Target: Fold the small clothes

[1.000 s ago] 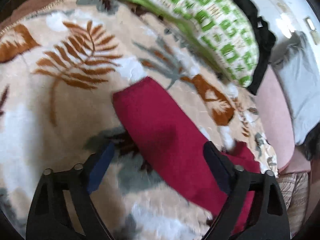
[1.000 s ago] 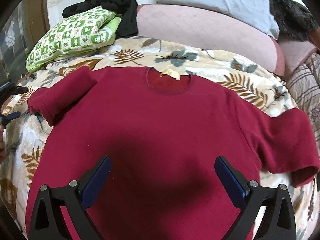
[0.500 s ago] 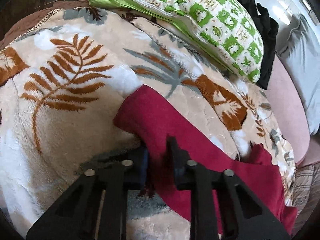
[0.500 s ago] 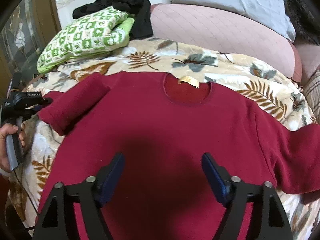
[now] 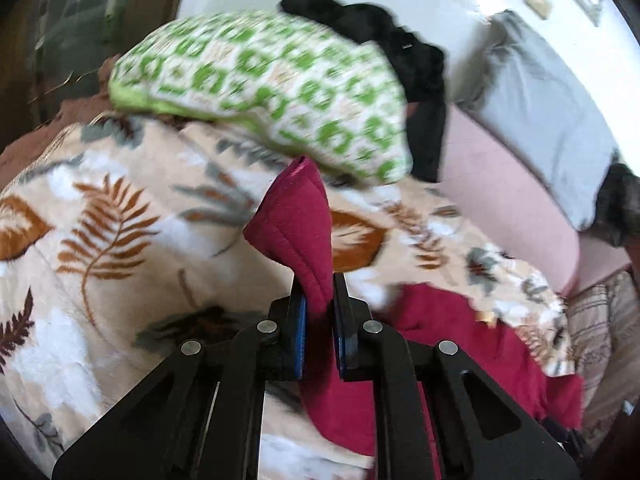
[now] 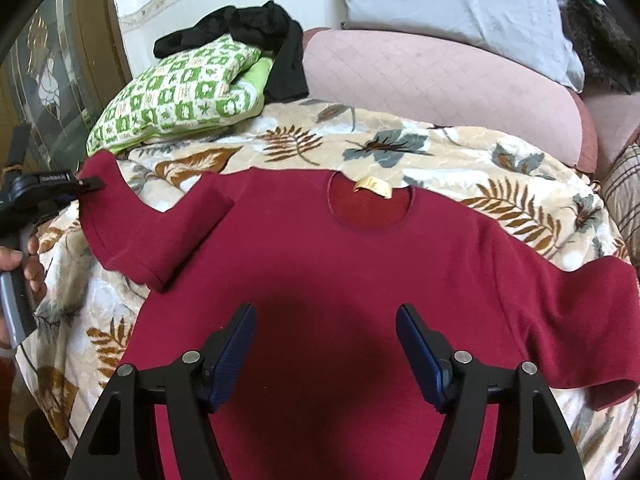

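A dark red sweater (image 6: 320,264) lies face up on a leaf-patterned blanket (image 6: 440,160), with a yellow label at its collar (image 6: 372,188). Its left sleeve (image 5: 296,216) is lifted off the blanket, and my left gripper (image 5: 318,280) is shut on it near the cuff. In the right wrist view that gripper (image 6: 86,186) holds the sleeve (image 6: 132,236) up at the far left, with a hand (image 6: 24,264) on its handle. My right gripper (image 6: 326,312) hovers over the sweater's chest, jaws partly apart with nothing pinched. The right sleeve (image 6: 580,320) lies flat.
A green-and-white patterned pillow (image 6: 176,100) with a black garment (image 6: 248,28) on it sits at the back left. Behind the blanket runs a pink padded backrest (image 6: 432,80) with a grey pillow (image 6: 452,4). A plaid cushion (image 6: 624,184) is at the right edge.
My left gripper closed on the sleeve and raised it off the blanket, rolling as it rose. My right gripper's jaws narrowed and it lifted slightly above the sweater.
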